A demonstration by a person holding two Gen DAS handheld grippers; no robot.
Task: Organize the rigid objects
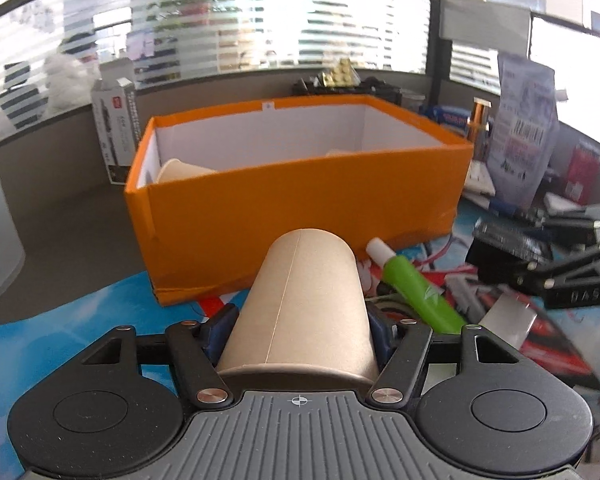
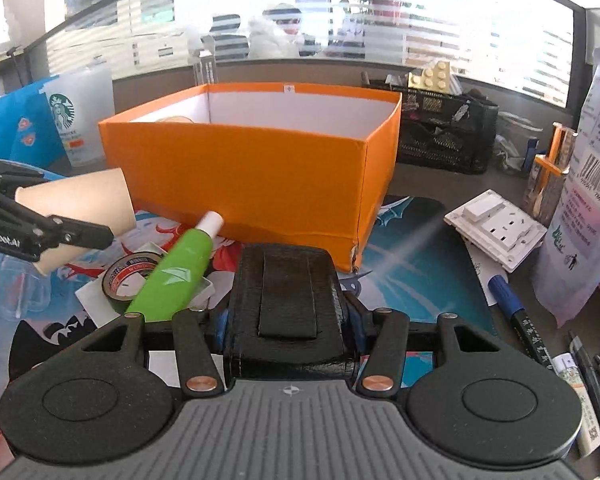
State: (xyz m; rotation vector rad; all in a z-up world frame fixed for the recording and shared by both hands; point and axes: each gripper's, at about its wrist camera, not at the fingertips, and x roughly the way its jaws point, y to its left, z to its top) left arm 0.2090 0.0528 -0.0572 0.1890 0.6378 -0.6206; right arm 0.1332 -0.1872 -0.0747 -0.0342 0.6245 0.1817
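My left gripper (image 1: 300,326) is shut on a brown paper cup (image 1: 304,300), which lies sideways between the pads with its base pointing at the orange box (image 1: 292,200). The same cup (image 2: 76,216) appears in the right wrist view at the left. My right gripper (image 2: 288,320) is shut on a black rectangular case (image 2: 288,300), also seen at the right of the left wrist view (image 1: 504,252). A green tube with a white cap (image 2: 176,272) lies on the printed mat between the grippers. Another paper cup (image 1: 180,170) rests inside the box.
A roll of tape (image 2: 128,272) lies under the green tube. A white wall socket (image 2: 496,228), markers (image 2: 512,308) and a plastic bag (image 2: 580,208) sit at the right. A black mesh organiser (image 2: 440,132) stands behind the box, a Starbucks cup (image 2: 80,116) at its left.
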